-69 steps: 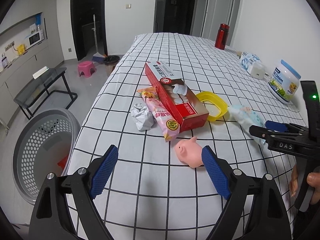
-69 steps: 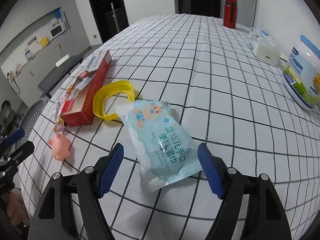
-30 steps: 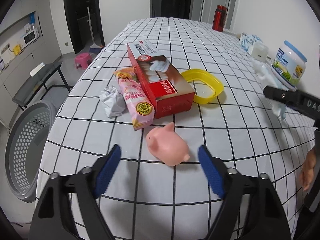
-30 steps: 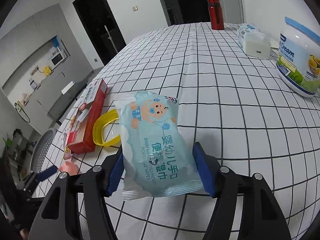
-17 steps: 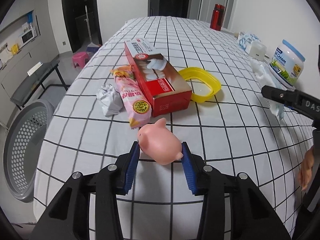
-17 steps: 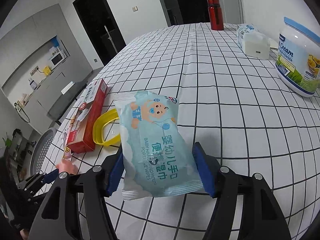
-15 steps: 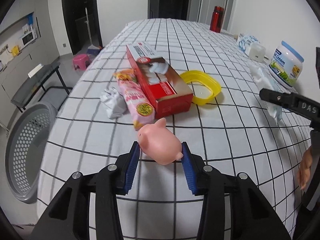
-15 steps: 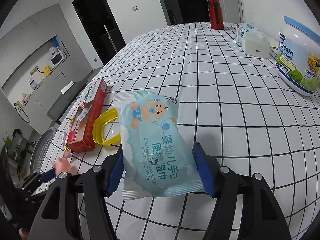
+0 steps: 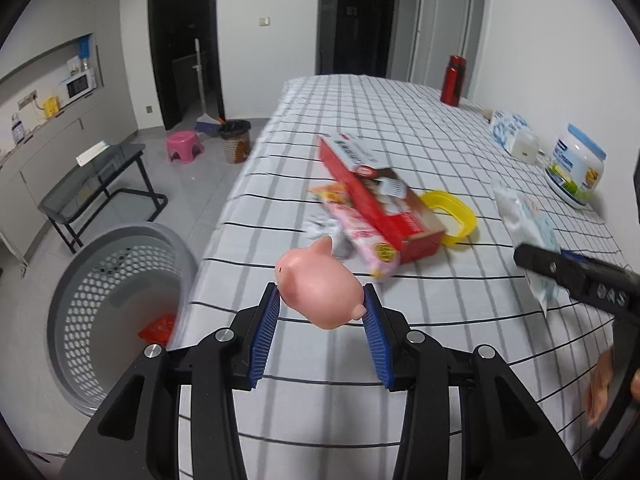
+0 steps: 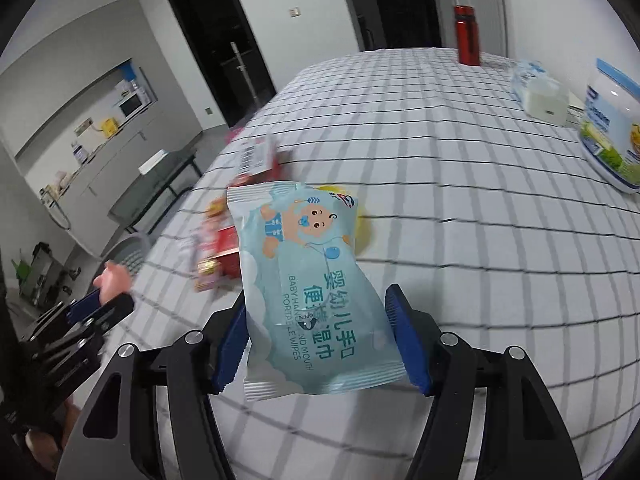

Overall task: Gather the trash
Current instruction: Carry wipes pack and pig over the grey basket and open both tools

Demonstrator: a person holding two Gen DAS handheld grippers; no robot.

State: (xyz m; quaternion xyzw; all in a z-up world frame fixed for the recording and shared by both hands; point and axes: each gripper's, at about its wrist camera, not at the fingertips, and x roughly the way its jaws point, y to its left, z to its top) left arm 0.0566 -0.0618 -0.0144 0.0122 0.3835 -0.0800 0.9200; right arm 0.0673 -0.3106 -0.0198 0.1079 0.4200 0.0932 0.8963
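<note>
My left gripper (image 9: 320,308) is shut on a pink toy pig (image 9: 318,286) and holds it lifted above the near edge of the checked table (image 9: 400,128). A light-blue pack of baby wipes (image 10: 308,284) stands upright in my right gripper (image 10: 318,336), which is shut on it. In the left wrist view that pack (image 9: 528,224) shows at the right. A grey perforated basket (image 9: 116,304) stands on the floor left of the table, with a red wrapper (image 9: 158,328) inside. A red box (image 9: 380,196), a pink snack bag (image 9: 360,232), crumpled paper (image 9: 320,226) and a yellow lid (image 9: 452,216) lie on the table.
A white jar with a blue lid (image 9: 576,172), a tissue pack (image 9: 514,134) and a red bottle (image 9: 452,80) stand toward the table's right and far side. On the floor are a low glass table (image 9: 100,184), a pink stool (image 9: 184,146) and a small bin (image 9: 236,140).
The left jaws closed on the pink pig and lifted it off the table, swinging left so the basket shows more fully. The right gripper carried the wipes pack leftward too.
</note>
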